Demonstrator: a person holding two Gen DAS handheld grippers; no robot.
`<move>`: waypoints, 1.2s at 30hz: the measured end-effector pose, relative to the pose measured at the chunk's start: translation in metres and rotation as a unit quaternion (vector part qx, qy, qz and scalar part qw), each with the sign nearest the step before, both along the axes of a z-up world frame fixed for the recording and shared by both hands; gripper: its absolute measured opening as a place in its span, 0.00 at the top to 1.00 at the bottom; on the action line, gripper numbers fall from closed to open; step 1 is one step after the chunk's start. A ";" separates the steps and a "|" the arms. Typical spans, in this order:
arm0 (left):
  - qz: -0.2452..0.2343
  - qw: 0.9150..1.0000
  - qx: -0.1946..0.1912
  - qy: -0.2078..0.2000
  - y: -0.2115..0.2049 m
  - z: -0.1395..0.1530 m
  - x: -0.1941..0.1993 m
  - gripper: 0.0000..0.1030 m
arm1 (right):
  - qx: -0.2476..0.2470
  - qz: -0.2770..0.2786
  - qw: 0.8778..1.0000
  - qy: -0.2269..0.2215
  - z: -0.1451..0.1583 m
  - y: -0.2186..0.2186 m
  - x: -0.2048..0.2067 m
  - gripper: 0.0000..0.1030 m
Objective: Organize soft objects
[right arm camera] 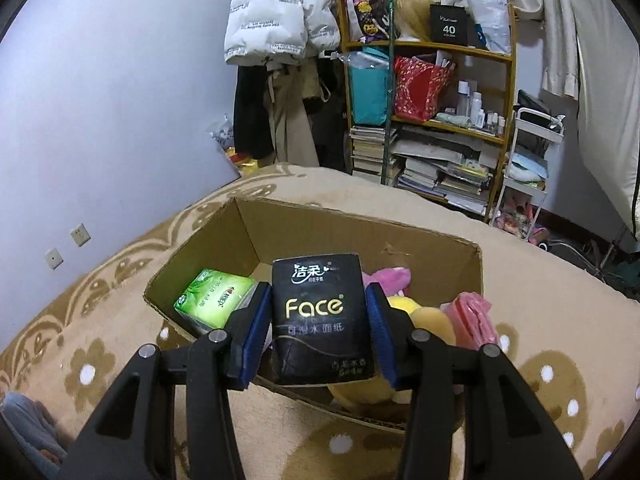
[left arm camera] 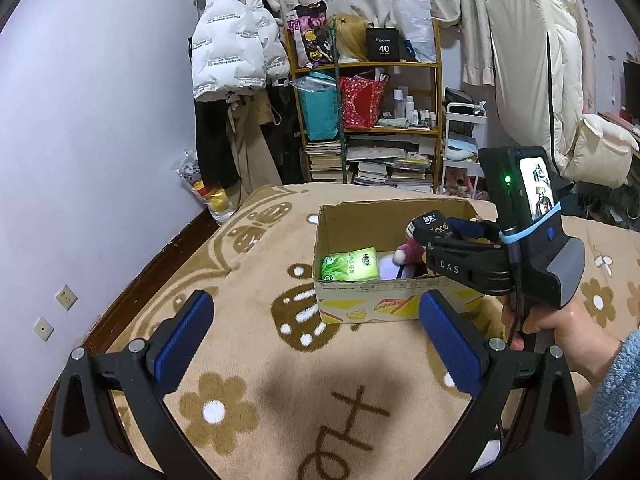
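An open cardboard box sits on the patterned blanket. Inside lie a green tissue pack, a pink plush toy, a yellow plush and a pink bag. My right gripper is shut on a black "Face" tissue pack and holds it over the box; it shows in the left wrist view above the box's right side. My left gripper is open and empty, low over the blanket in front of the box.
A beige flower-patterned blanket covers the bed. Behind it stand a cluttered wooden shelf with books and bags, a white cart and hanging coats. A purple wall with sockets is to the left.
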State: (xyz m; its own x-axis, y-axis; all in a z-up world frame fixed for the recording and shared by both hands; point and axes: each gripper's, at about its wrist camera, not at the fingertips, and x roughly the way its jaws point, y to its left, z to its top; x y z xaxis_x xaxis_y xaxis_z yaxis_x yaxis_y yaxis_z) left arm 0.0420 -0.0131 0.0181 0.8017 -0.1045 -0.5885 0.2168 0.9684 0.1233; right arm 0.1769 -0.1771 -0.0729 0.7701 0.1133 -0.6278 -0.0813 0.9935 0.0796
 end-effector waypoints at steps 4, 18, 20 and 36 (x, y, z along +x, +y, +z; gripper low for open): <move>-0.001 1.000 0.000 -0.005 0.000 0.000 -0.001 0.01 | 0.002 0.007 1.000 0.006 0.001 0.000 0.000 0.47; 0.011 1.000 -0.011 -0.027 0.007 0.008 -0.007 0.01 | 0.018 -0.016 0.998 -0.050 0.047 -0.025 -0.059 0.13; 0.010 0.999 -0.016 -0.030 0.009 0.009 -0.008 0.01 | 0.013 -0.019 0.998 -0.061 0.054 -0.027 -0.070 0.08; 0.010 0.998 -0.018 -0.052 0.006 0.013 -0.016 0.01 | 0.034 -0.059 0.993 -0.099 0.092 -0.049 -0.146 0.00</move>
